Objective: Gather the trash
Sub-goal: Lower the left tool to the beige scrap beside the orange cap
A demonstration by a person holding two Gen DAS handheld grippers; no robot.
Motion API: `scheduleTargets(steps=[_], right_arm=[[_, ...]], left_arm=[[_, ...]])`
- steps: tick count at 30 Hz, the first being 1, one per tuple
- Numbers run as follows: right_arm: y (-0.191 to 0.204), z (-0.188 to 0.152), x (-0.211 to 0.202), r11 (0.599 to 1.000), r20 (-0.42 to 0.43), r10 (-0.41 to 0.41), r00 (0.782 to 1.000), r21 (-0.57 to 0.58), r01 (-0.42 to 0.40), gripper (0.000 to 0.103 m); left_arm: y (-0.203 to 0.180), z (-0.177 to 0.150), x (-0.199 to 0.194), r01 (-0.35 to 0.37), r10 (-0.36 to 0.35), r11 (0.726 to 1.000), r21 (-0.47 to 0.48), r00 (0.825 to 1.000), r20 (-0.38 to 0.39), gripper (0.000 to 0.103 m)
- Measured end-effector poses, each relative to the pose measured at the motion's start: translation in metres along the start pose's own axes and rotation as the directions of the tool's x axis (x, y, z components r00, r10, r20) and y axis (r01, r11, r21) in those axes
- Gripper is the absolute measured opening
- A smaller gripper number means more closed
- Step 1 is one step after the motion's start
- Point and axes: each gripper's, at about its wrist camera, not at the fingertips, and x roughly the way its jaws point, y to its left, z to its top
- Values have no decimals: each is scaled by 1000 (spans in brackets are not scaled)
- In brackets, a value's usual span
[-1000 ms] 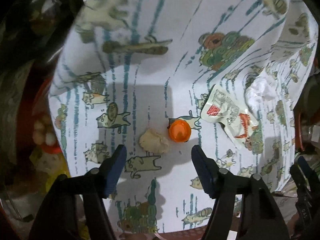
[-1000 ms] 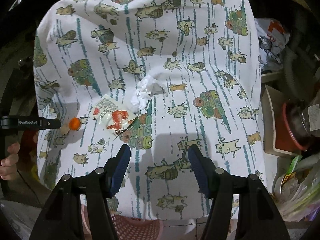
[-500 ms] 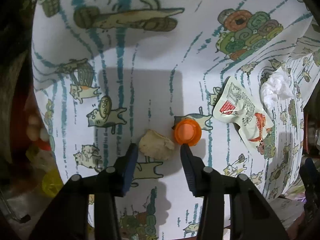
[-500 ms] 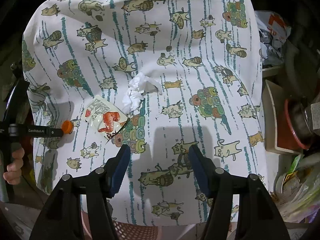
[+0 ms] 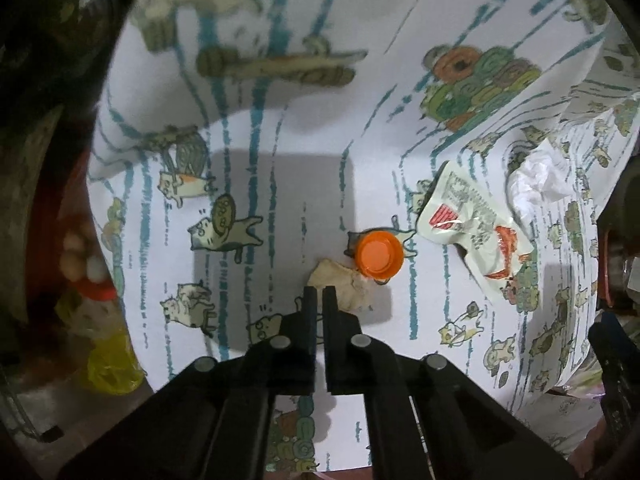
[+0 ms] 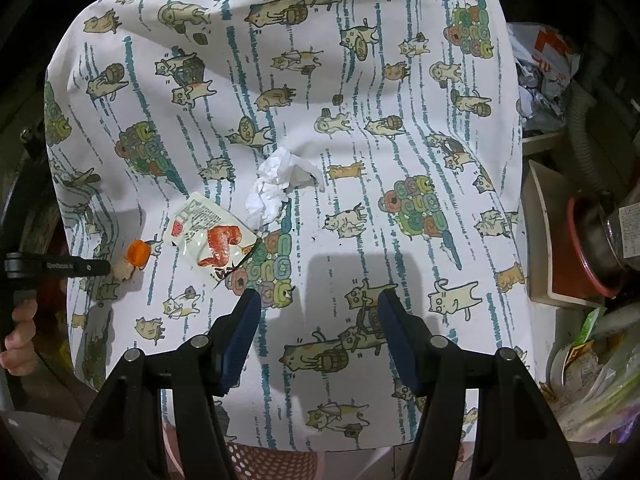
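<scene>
A beige crumpled paper scrap (image 5: 344, 282) lies on the cat-print cloth (image 5: 280, 180), touching an orange bottle cap (image 5: 379, 254). My left gripper (image 5: 321, 289) points steeply down, shut on the scrap's near edge; most of the scrap sticks out to the right of the tips. From the right wrist view the left gripper (image 6: 106, 267) meets the scrap (image 6: 123, 271) beside the cap (image 6: 138, 253). A torn sauce sachet (image 6: 212, 236) and a white crumpled tissue (image 6: 276, 184) lie further right. My right gripper (image 6: 316, 300) hovers open over bare cloth, nothing between its fingers.
A pink mesh basket (image 6: 272, 464) sits below the cloth's near edge. A person's hand (image 6: 18, 340) holds the left tool. On the right are a red-rimmed bowl (image 6: 588, 248), crumpled bags (image 6: 540, 76) and other clutter. Yellow plastic (image 5: 112, 360) lies off the cloth's left edge.
The left jaws came down around the beige scrap and closed on it; the scrap now bunches against the orange cap. The right gripper stayed open and hardly moved.
</scene>
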Motion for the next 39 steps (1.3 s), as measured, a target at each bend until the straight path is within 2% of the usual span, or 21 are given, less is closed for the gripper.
scheduleTargets(steps=[4,5,6,7,8,11,21,25,28,32,36,39], right_arm=[[6,-3,1,1000,-8,-2,1000,-11,2,63],[8,-3,1,1000,-9,-3,1000,-13,2,63],[8,-4,2,1000,-10,-4,1000,-15,3,63],[9,-4,2,1000,-11,-4,1000,-18,4,63],[10,-5,3,1000,-13,-5,1000,-21,5,63],[10,-5,4,1000,-16,-8,1000,-26,7,63],[0,-1,6,1000,-27,-5,1000,0,5,63],[-1,-1,6,1000,-28,-5,1000,-2,5,63],[-1,-1,6,1000,-28,-6,1000,0,6,63],[-3,0,6,1000,-28,-7,1000,5,7,63],[-5,1,5,1000,-29,-6,1000,12,7,63],[-5,1,4,1000,-26,-8,1000,8,8,63]], left_arm=[[-5,-3,-12,6,-7,1000,10,1000,17,2],[-4,-3,-12,3,-3,1000,-2,1000,9,15],[-5,-1,-12,3,-3,1000,-8,1000,2,47],[-7,0,-12,5,-5,1000,-4,1000,8,62],[-9,1,-13,-6,6,1000,8,1000,26,73],[-20,2,-13,-66,64,996,65,997,30,73],[-32,7,7,-87,90,991,100,996,-27,73],[-32,9,14,-78,81,995,70,996,-41,71],[-23,10,21,-54,57,997,47,997,-57,63],[-24,6,26,-68,70,997,48,996,-56,37],[-21,1,26,-45,47,998,40,998,-47,36],[-21,-2,10,-44,45,998,49,999,-13,36]])
